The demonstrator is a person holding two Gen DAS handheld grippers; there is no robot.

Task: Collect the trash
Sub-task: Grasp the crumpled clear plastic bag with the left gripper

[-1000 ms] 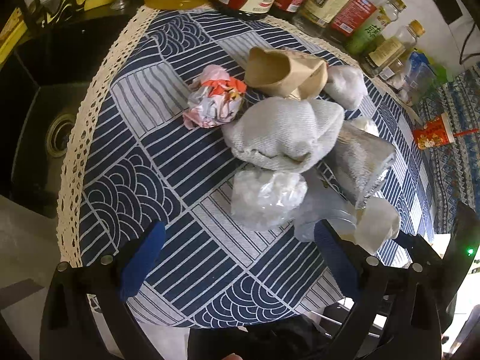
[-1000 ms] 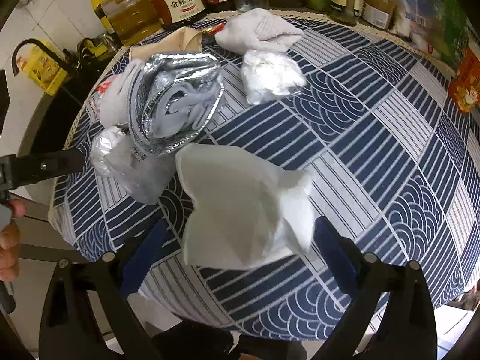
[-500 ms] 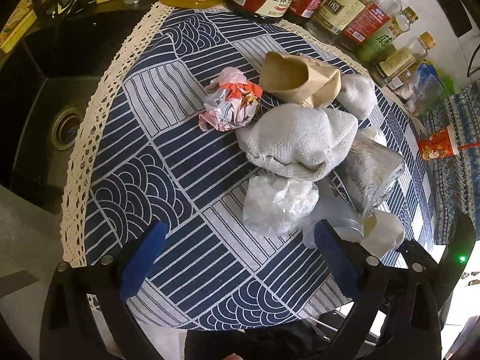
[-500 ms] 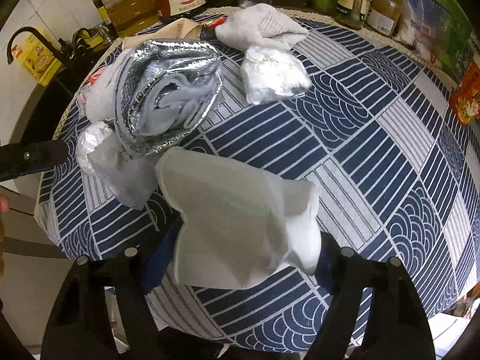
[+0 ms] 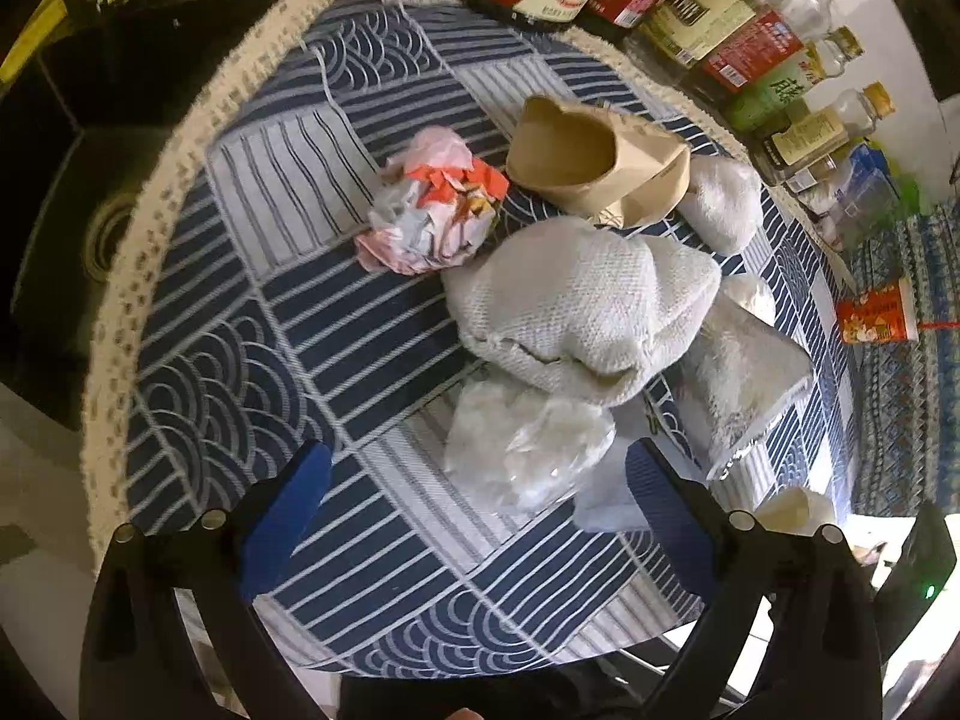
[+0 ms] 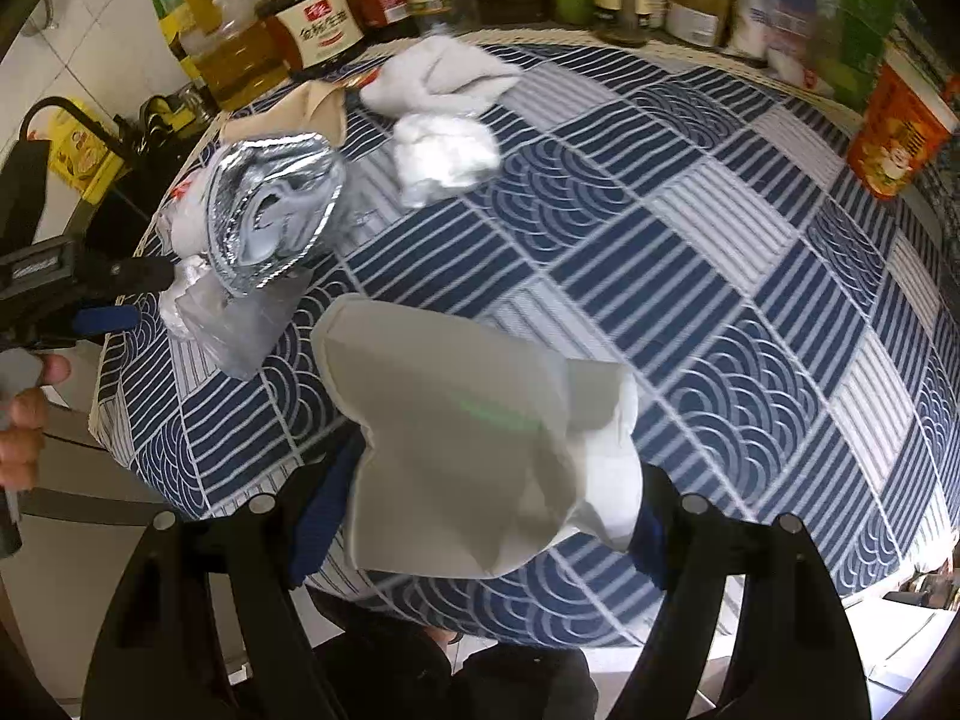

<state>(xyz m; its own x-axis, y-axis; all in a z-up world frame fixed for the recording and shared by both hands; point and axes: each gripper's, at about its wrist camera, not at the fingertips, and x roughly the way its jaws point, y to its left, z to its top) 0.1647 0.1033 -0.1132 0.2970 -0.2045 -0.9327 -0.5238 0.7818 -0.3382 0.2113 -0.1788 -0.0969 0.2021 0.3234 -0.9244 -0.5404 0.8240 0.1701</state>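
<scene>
My right gripper is shut on a crumpled white paper bag, held just above the blue patterned tablecloth near its front edge. My left gripper stands open over the cloth, its blue pads either side of a clear plastic wad without touching it. Behind that wad lie a grey woven cloth lump, a pink and orange crumpled wrapper, a brown paper bag and a foil bag. A white tissue wad and a white cloth lie further back.
Sauce and oil bottles line the far rim of the round table. A red cup stands at the right rim. A dark sink lies left of the table. A person's hand holds the left gripper.
My right gripper closed on the white paper bag and lifted it slightly off the cloth, drawing it toward the table's front edge. The left gripper stayed open over the plastic wad.
</scene>
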